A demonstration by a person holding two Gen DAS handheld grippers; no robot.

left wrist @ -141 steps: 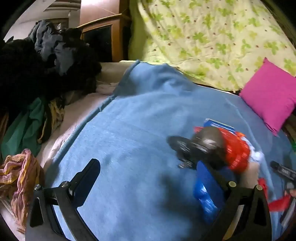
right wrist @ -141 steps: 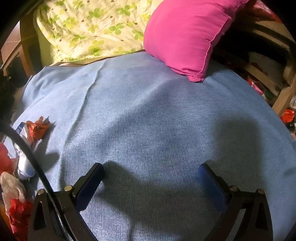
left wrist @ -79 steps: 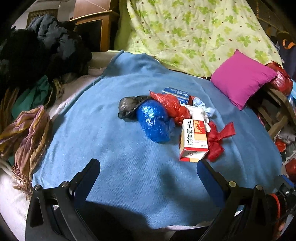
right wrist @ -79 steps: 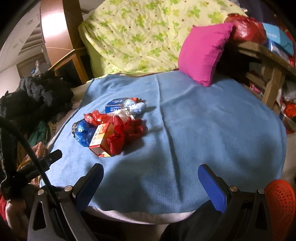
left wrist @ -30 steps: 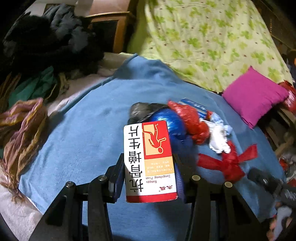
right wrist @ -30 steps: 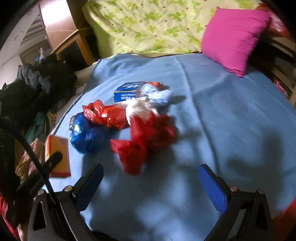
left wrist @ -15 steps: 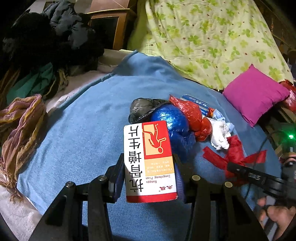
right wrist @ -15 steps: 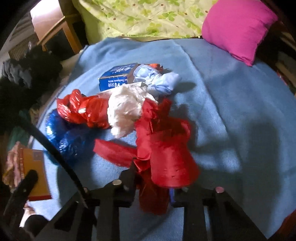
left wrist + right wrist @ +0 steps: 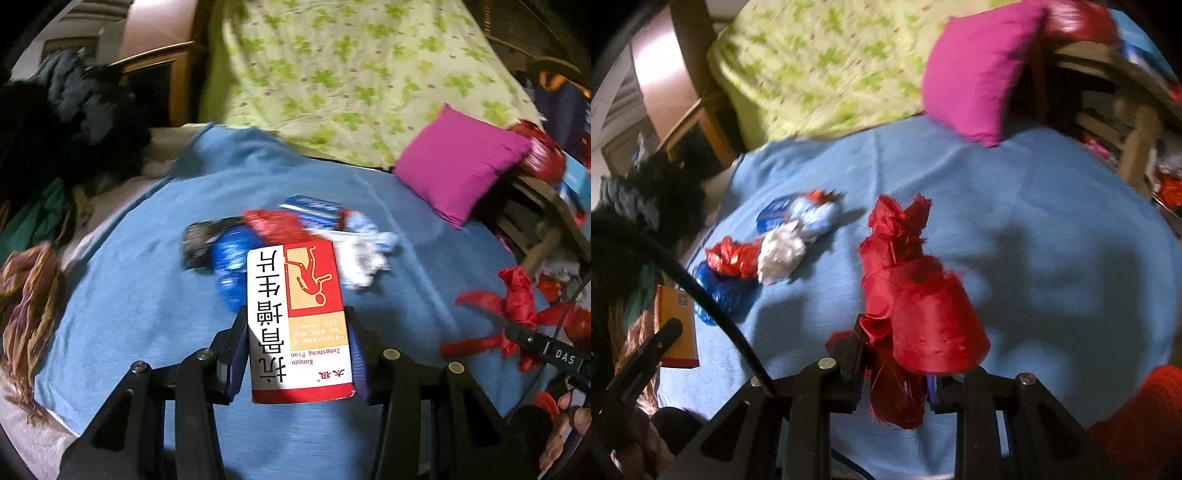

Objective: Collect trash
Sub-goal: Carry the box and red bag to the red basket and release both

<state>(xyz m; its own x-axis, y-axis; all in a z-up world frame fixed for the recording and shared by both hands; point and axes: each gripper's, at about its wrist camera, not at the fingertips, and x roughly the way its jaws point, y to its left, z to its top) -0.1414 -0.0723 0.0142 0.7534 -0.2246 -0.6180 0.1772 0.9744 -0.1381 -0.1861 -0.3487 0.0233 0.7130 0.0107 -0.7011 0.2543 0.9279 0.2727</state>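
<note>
My left gripper (image 9: pixel 297 354) is shut on a red and white medicine box (image 9: pixel 299 317) and holds it above the blue blanket (image 9: pixel 147 302). My right gripper (image 9: pixel 895 369) is shut on a red ribbon bundle (image 9: pixel 912 295), lifted off the blanket; the ribbon also shows in the left wrist view (image 9: pixel 513 314). On the blanket lie a blue bag (image 9: pixel 716 288), a red bag (image 9: pixel 733 256), a white wad (image 9: pixel 781 251), a pale blue wad (image 9: pixel 812 214) and a small blue box (image 9: pixel 772 214). A dark bag (image 9: pixel 201 236) sits beside them.
A magenta pillow (image 9: pixel 458 162) and a green flowered quilt (image 9: pixel 332 74) lie at the back. Dark clothes (image 9: pixel 55 125) and a striped scarf (image 9: pixel 26 295) pile up on the left. A wooden rack (image 9: pixel 1130 122) stands at the right. An orange mesh basket (image 9: pixel 1137 417) shows at the lower right.
My right gripper has lifted the red ribbon bundle off the pile and pulled back. My left gripper still holds the box and has drawn back a little.
</note>
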